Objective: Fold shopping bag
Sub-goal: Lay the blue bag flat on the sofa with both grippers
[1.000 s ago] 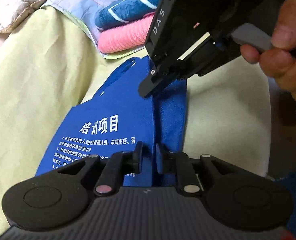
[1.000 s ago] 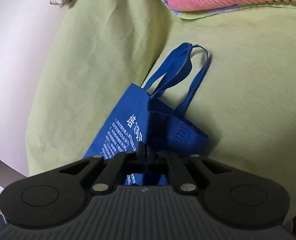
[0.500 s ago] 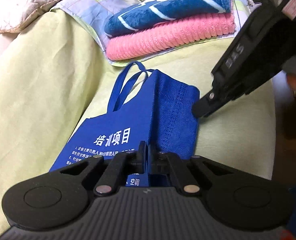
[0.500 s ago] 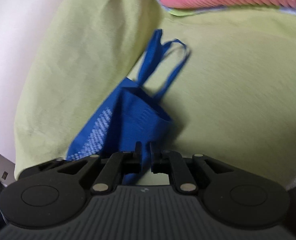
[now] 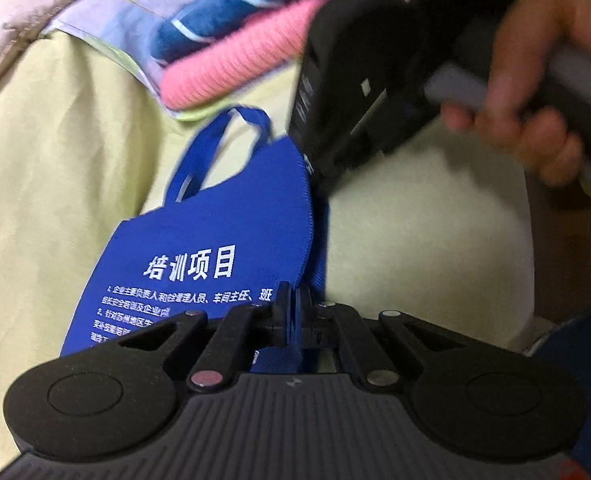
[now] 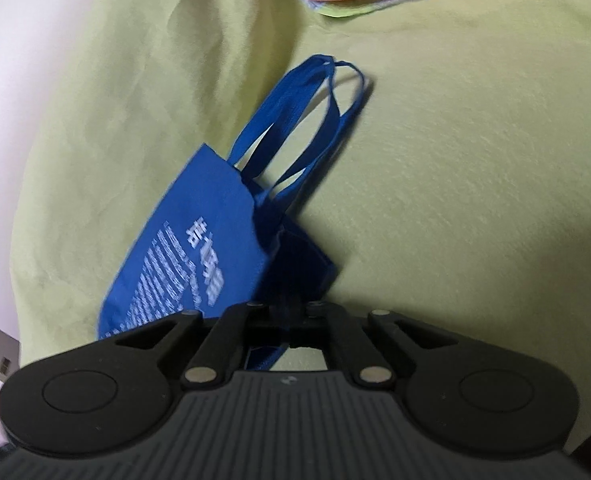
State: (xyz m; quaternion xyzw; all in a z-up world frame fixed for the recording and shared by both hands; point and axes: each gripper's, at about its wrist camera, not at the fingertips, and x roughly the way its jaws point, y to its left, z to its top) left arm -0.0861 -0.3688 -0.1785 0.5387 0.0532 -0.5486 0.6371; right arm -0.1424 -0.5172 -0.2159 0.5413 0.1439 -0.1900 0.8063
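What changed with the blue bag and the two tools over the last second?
The left tool closed onto the blue bag. The right tool let go for a moment, swung aside, then returned and pinched the bag's edge again. The bag sagged lower over the green cover. The pink towel stayed put.

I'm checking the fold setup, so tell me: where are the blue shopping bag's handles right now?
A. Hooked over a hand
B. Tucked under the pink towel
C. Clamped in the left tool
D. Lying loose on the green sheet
D: in the right wrist view the handles lie on the green sheet, free of both tools.
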